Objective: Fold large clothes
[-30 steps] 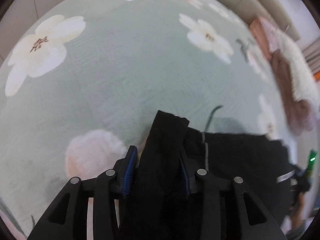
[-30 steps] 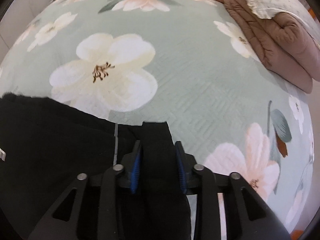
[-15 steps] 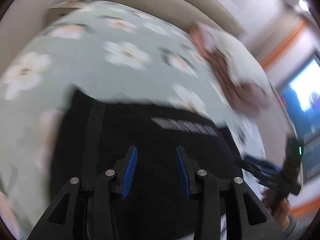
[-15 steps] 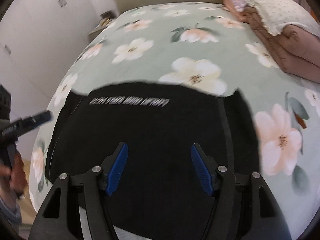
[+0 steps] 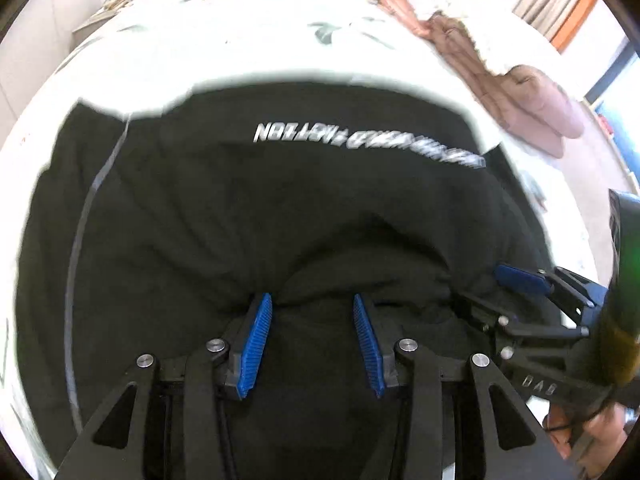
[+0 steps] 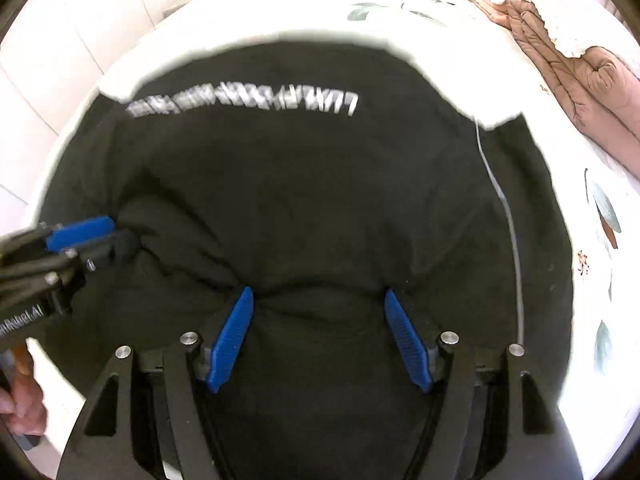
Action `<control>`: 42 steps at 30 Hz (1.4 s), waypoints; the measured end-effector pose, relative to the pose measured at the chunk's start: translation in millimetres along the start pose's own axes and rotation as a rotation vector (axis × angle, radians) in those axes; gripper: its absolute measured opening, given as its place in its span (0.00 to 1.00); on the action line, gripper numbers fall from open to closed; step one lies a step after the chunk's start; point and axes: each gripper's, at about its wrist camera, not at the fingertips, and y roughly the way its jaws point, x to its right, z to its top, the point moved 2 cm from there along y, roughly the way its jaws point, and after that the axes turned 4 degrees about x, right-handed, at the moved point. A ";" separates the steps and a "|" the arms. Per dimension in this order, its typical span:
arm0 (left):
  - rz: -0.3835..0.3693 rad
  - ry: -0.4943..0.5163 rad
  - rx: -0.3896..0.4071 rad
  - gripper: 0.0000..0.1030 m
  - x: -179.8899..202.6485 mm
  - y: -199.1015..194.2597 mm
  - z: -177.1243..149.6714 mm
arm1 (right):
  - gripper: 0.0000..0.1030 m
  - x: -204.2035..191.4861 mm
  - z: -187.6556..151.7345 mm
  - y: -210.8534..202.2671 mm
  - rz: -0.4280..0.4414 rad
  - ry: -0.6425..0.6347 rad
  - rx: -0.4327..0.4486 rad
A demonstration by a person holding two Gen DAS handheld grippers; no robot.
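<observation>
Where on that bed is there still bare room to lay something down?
Bare bedspread shows beyond the black garment's far edge, up to the pink quilt at the right. A strip runs along the garment's right side. Near both grippers, cloth covers everything.

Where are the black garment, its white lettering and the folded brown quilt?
black garment (image 5: 280, 208): left wrist view, on the plain cloth below the print.
white lettering (image 6: 244, 102): right wrist view, mid-line of the blurred text.
brown quilt (image 5: 532, 108): left wrist view, on its puffy folded edge.
</observation>
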 end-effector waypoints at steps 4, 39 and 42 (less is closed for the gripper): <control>-0.052 -0.079 0.095 0.54 -8.4 -21.0 25.2 | 0.70 9.9 36.5 -26.6 0.031 0.056 0.156; 0.117 -0.164 -0.012 0.57 -64.0 -63.1 -65.4 | 0.73 -5.3 -84.5 -23.8 0.108 0.016 -0.084; 0.180 -0.176 0.031 0.58 -88.3 -88.0 -54.1 | 0.73 13.8 -77.0 -48.3 0.091 0.048 -0.029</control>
